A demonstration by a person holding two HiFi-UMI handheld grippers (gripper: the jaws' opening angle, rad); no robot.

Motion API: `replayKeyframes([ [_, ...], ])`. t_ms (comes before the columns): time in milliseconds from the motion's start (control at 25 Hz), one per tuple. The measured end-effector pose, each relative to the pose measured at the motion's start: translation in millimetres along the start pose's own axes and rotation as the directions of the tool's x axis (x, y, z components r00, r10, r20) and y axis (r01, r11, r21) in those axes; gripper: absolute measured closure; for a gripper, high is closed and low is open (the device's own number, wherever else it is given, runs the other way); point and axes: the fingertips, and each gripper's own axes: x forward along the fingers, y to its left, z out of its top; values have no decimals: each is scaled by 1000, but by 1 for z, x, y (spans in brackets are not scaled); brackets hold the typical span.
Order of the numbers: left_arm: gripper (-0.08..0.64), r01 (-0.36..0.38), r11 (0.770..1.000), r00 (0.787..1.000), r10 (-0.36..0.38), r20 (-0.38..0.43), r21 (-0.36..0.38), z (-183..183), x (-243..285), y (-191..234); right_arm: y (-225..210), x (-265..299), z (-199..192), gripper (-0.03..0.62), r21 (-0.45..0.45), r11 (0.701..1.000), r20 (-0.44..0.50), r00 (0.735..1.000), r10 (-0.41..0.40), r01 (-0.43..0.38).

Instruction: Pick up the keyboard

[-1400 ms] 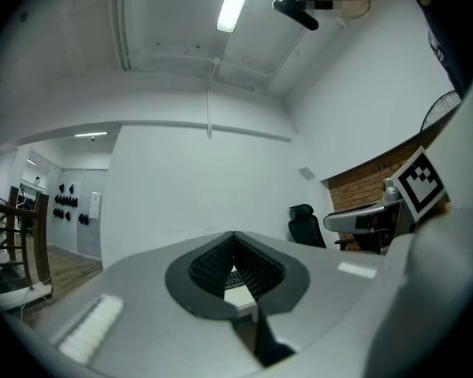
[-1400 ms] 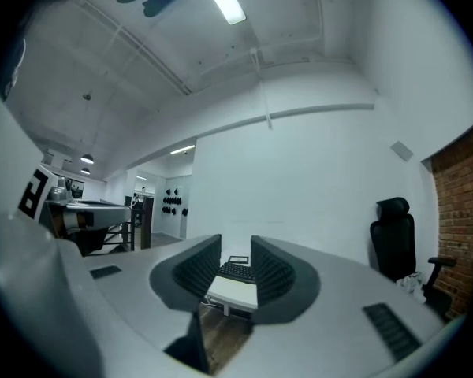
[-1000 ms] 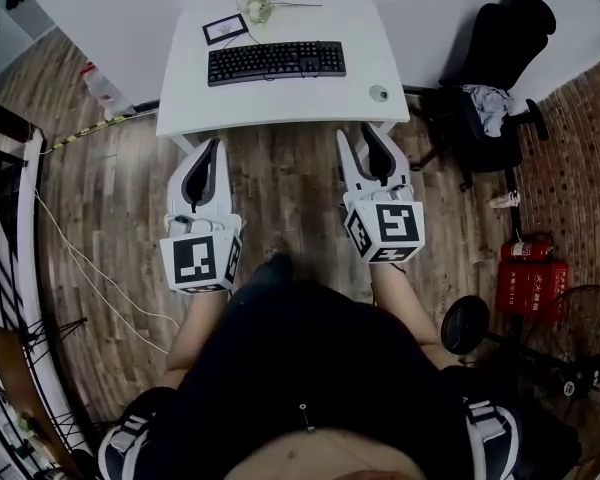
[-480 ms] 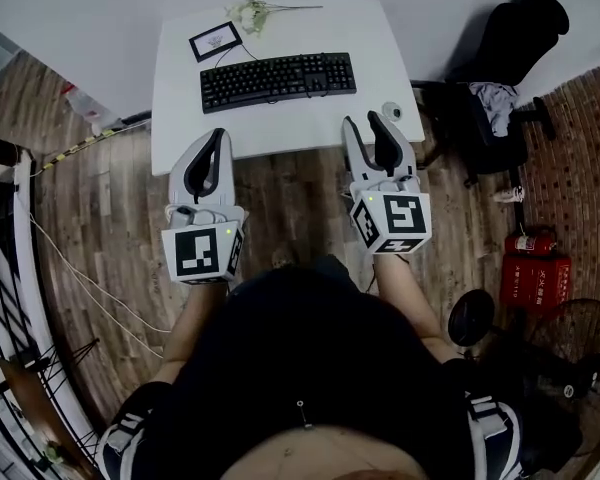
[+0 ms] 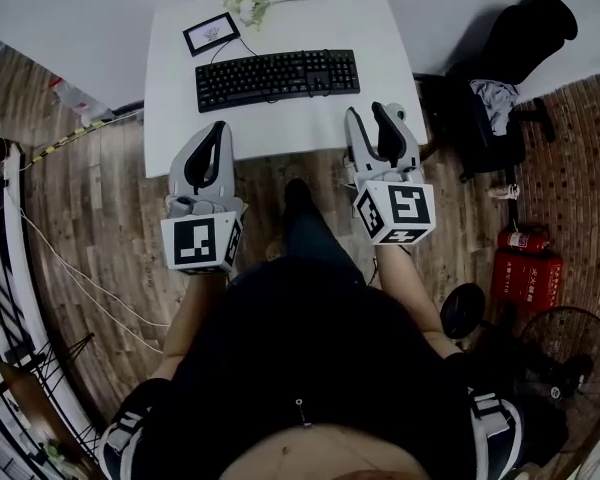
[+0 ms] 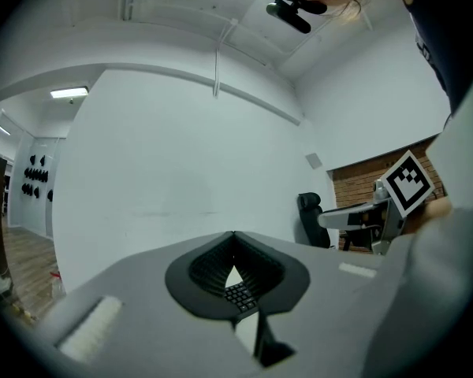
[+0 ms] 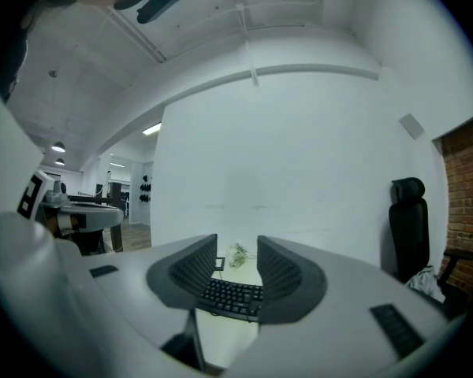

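A black keyboard [image 5: 277, 78] lies across the middle of the white table [image 5: 170, 118]. Both grippers are held level at the table's near edge, short of the keyboard and not touching it. My left gripper [image 5: 218, 128] is shut with nothing in it; in the left gripper view [image 6: 234, 235] only a sliver of keyboard [image 6: 240, 294] shows through its closed jaws. My right gripper [image 5: 372, 113] stands open and empty. In the right gripper view [image 7: 236, 242] the keyboard [image 7: 232, 299] shows ahead between the jaws.
A framed picture [image 5: 211, 33] and a sprig of flowers [image 5: 250, 3] lie behind the keyboard. A black office chair [image 5: 510, 68] stands right of the table. A fire extinguisher [image 5: 525, 240], a red box [image 5: 525, 280] and a fan [image 5: 570, 353] are on the floor at the right.
Both grippers have moved forward from over the wooden floor to the table's near edge. The table and keyboard now sit closer. The left jaws stay shut, the right open.
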Motion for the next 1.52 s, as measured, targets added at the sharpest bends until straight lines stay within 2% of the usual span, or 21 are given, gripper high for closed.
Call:
replayKeyframes([
  [320, 548, -7, 1000, 1000, 7, -19, -4, -14, 53, 20, -35, 52, -15, 451, -8, 1000, -12, 1000, -4, 4],
  [720, 548, -49, 998, 998, 50, -28, 31, -22, 133, 45, -86, 137, -54, 451, -18, 997, -75, 995, 72, -73],
  [960, 548, -97, 995, 994, 98, -56, 22, -36, 170, 64, -113, 182, -89, 451, -48, 992, -158, 981, 111, -120],
  [1200, 548, -101, 994, 991, 104, -80, 34, -50, 205, 75, -128, 218, -128, 451, -56, 983, -263, 952, 155, -176],
  [1520, 548, -112, 993, 984, 116, -136, 35, -72, 237, 84, -142, 235, -185, 449, -29, 970, -404, 890, 211, -243],
])
